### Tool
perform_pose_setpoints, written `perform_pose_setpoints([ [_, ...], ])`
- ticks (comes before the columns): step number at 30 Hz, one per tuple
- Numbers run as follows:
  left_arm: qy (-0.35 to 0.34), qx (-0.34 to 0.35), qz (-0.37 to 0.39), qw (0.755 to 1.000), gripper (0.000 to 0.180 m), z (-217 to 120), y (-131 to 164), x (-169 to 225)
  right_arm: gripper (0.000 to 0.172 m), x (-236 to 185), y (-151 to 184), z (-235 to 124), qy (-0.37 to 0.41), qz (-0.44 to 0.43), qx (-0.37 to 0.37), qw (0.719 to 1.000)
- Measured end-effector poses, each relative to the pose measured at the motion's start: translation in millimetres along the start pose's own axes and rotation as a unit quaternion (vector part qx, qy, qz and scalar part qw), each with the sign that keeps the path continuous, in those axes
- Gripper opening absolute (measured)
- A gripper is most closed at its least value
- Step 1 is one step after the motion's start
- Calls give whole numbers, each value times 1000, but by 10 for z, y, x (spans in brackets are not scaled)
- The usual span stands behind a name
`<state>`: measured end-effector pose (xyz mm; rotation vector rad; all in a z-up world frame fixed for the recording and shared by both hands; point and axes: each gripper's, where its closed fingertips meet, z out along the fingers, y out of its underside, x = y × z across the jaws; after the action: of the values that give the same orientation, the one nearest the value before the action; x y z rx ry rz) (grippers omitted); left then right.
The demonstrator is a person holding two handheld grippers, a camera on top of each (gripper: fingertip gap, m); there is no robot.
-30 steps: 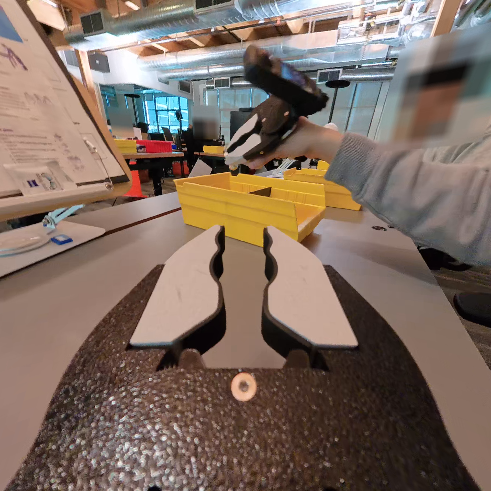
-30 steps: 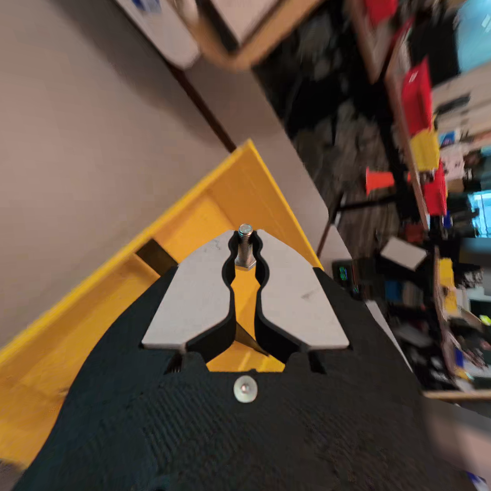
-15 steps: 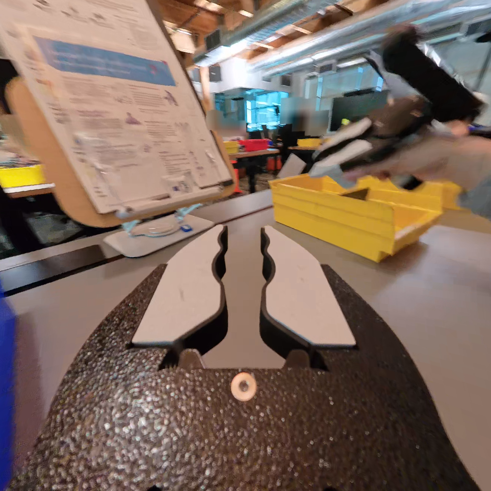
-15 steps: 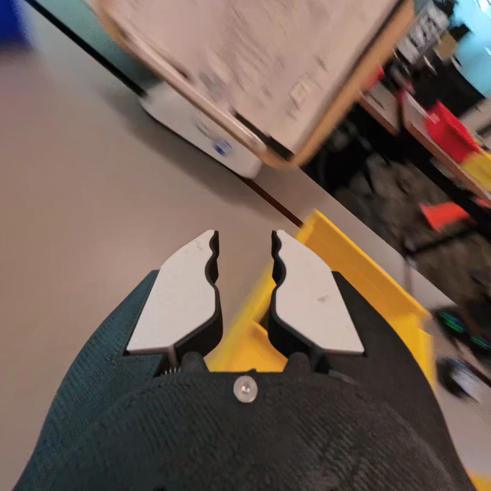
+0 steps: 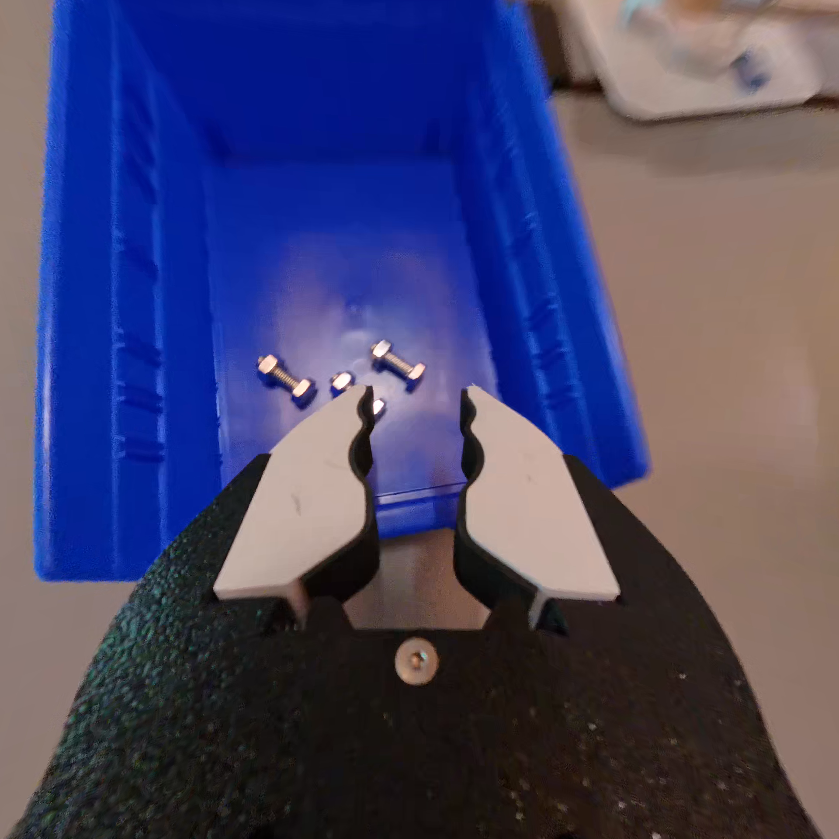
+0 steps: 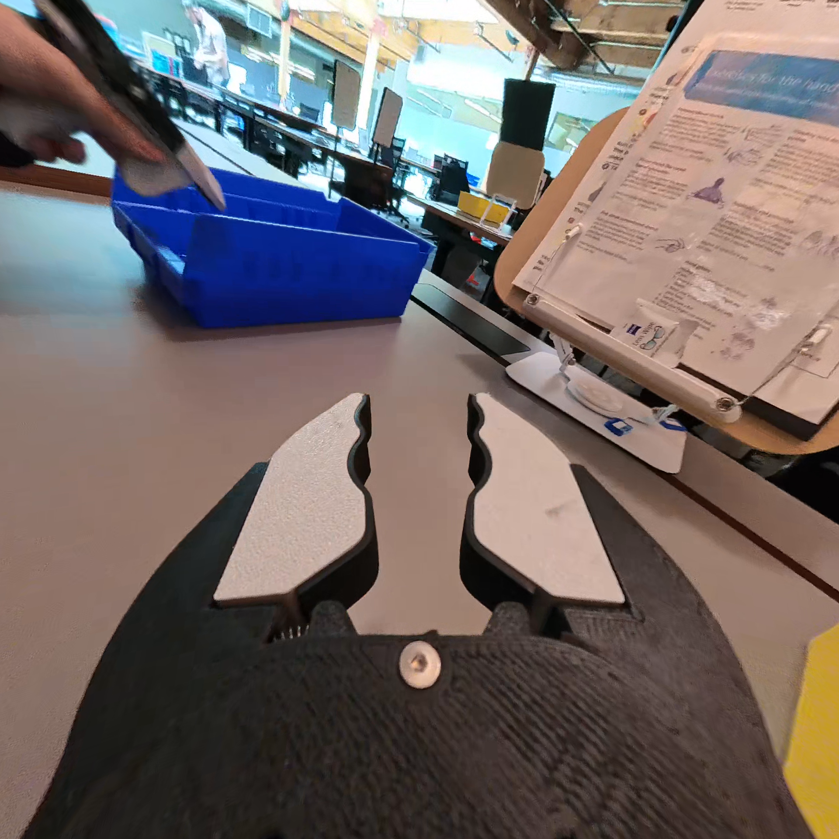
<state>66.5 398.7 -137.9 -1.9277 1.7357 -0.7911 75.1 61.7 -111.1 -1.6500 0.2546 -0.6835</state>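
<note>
Hovering over blue bin (image 5: 136, 318), left hand-held gripper (image 5: 415, 395) spread, bare, bolts (image 5: 397, 365) just beyond fingertips

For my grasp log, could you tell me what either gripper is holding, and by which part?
Nothing: the left gripper is open above bolts in the blue bin; the right gripper is open over bare table.

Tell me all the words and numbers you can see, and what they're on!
I can't copy out writing, but here is where it is:
Printed sheet on the tan stand: a heading on a blue band, then many small lines, mostly blurred.
White packet at the sheet's bottom edge: a small blue logo and short print.
Blue tags on the stand's white base: too small to read.
Blue bin and bolts: none.
</note>
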Motion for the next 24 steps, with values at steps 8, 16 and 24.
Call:
perform_pose_setpoints([
  [8, -14, -195, -119, 973, 9, 415, 231, -241, 44, -142, 162, -23, -25, -28, -36, 999],
  [16, -64, -257, -166, 950, 13, 589, 361, -315, 45, -220, 134, -17, -38, -41, -34, 998],
  [24, -74, -266, -188, 943, 11, 695, 405, -304, 45, -282, 170, 0, -51, -57, -48, 996],
])
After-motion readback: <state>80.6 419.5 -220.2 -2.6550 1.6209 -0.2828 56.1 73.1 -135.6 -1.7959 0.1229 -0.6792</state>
